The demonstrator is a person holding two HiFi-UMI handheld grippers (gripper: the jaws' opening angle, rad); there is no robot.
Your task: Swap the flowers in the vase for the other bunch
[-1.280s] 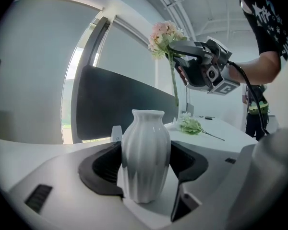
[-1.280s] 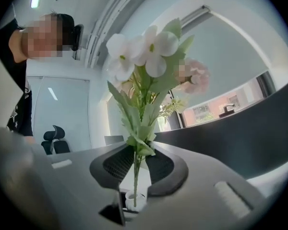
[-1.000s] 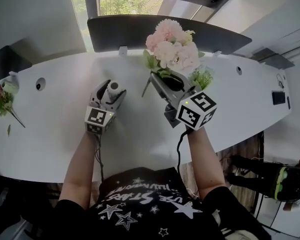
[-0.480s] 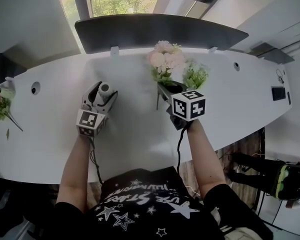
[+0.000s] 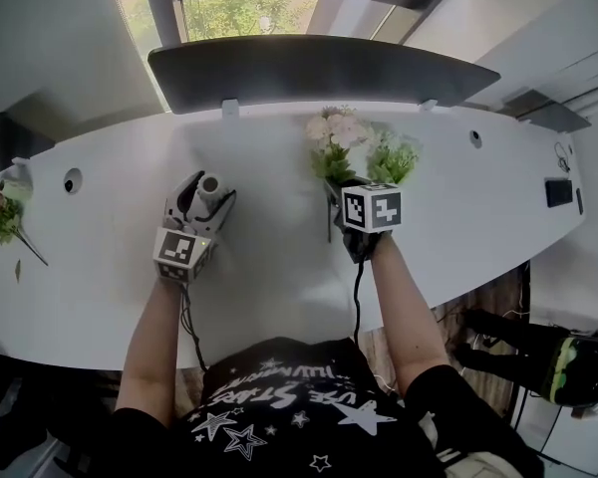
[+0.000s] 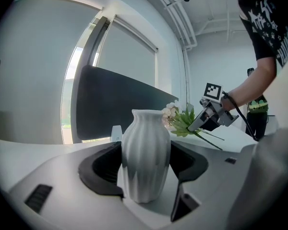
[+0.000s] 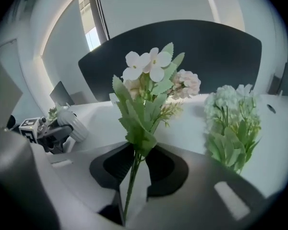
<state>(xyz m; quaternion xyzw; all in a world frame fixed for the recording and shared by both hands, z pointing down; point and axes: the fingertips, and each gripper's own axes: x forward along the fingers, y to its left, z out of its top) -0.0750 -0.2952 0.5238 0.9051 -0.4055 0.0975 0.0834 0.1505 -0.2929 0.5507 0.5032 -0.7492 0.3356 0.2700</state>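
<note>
In the head view my left gripper (image 5: 201,199) is shut on a white ribbed vase (image 5: 211,184) at the table's left middle. In the left gripper view the empty vase (image 6: 145,157) stands between the jaws. My right gripper (image 5: 335,185) is shut on the green stem of a bunch of pink and white flowers (image 5: 337,132), held low over the table to the vase's right. The stem (image 7: 133,174) runs between the pads, with the blooms (image 7: 151,68) above. A pale green sprig (image 5: 394,157) lies beside the bunch. Another bunch with a dark pink bloom (image 5: 2,212) lies at the table's far left.
The white curved table (image 5: 279,277) ends in a dark screen (image 5: 319,63) at the back, below a window. Cable holes (image 5: 72,179) (image 5: 475,139) sit left and right. A small dark object (image 5: 558,192) lies at the far right.
My right gripper has come down toward the table and tipped forward, so the flower bunch sits lower and farther from the camera. The left gripper and the vase have stayed put.
</note>
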